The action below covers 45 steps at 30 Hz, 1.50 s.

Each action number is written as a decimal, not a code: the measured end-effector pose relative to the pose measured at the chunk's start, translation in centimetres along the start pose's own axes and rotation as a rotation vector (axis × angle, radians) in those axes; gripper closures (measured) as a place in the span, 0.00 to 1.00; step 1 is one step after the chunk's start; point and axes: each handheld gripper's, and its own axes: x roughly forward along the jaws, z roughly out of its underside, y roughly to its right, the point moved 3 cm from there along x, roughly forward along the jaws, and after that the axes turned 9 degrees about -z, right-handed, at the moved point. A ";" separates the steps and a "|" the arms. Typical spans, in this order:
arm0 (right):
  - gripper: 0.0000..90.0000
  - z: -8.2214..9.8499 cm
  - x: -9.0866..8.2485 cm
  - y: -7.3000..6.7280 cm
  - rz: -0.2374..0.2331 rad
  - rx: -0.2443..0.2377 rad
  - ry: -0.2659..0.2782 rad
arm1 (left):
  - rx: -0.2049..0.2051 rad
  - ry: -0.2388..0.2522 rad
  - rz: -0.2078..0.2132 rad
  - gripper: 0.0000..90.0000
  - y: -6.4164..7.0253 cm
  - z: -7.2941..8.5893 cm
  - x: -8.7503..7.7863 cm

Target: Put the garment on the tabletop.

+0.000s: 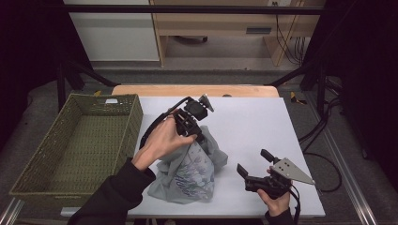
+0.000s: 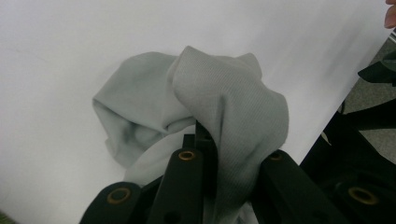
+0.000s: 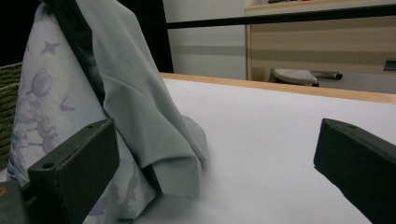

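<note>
A grey garment with a pale purple print [image 1: 190, 173] hangs in a bunch from my left gripper [image 1: 199, 137], its lower part heaped on the white table [image 1: 253, 122]. In the left gripper view the black jaws of that gripper [image 2: 229, 163] are shut on a fold of the grey fabric [image 2: 233, 107], which drapes over them. My right gripper [image 1: 254, 162] is held low near the table's front right, jaws wide open with nothing between them. The right gripper view has its jaws [image 3: 215, 163] standing apart, with the hanging garment [image 3: 126, 93] just to the left.
A green woven basket [image 1: 136, 117] stands at the left of the table, its wall close to the left hand. The basket's edge [image 3: 7, 93] is behind the garment in the right gripper view. A wooden desk [image 1: 220, 23] stands beyond the table.
</note>
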 end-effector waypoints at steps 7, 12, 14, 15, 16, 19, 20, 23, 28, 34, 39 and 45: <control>0.00 0.0 -0.1 -0.1 -0.006 0.017 -0.005 | 0.010 -0.009 0.031 0.92 0.5 0.0 2.5; 0.01 0.0 -0.1 0.1 0.002 0.002 -0.001 | 0.012 -0.036 0.053 0.92 0.8 0.2 4.6; 0.01 0.0 -0.1 0.2 0.000 0.002 -0.001 | 0.012 -0.039 0.056 0.92 0.9 0.3 4.9; 0.01 0.0 -0.1 0.2 0.003 0.001 0.000 | 0.015 -0.042 0.060 0.92 0.9 0.3 5.3; 0.01 0.0 -0.1 0.2 0.003 0.002 0.001 | 0.013 -0.044 0.068 0.92 1.0 0.4 5.6; 0.01 0.0 -0.1 0.2 0.003 0.000 -0.001 | 0.019 -0.065 0.069 0.92 1.2 0.6 6.8; 0.01 0.0 -0.1 0.2 0.003 0.002 0.000 | 0.020 -0.071 0.070 0.91 1.3 0.6 7.2; 0.01 0.0 -0.1 0.2 0.002 0.005 -0.002 | 0.034 -0.084 0.084 0.88 1.5 0.8 8.2; 0.01 0.0 0.0 0.2 0.006 0.005 -0.004 | 0.038 -0.044 0.083 0.59 1.5 0.7 8.0; 0.01 0.0 -0.1 0.2 0.004 -0.002 -0.003 | 0.027 0.069 0.085 0.29 1.2 0.4 6.8; 0.00 0.0 -0.1 0.2 0.003 -0.003 -0.003 | 0.018 0.126 0.073 0.17 0.9 0.2 5.6; 0.00 0.0 -0.1 0.2 0.001 0.001 0.002 | -0.004 0.214 0.076 0.12 0.2 0.2 4.3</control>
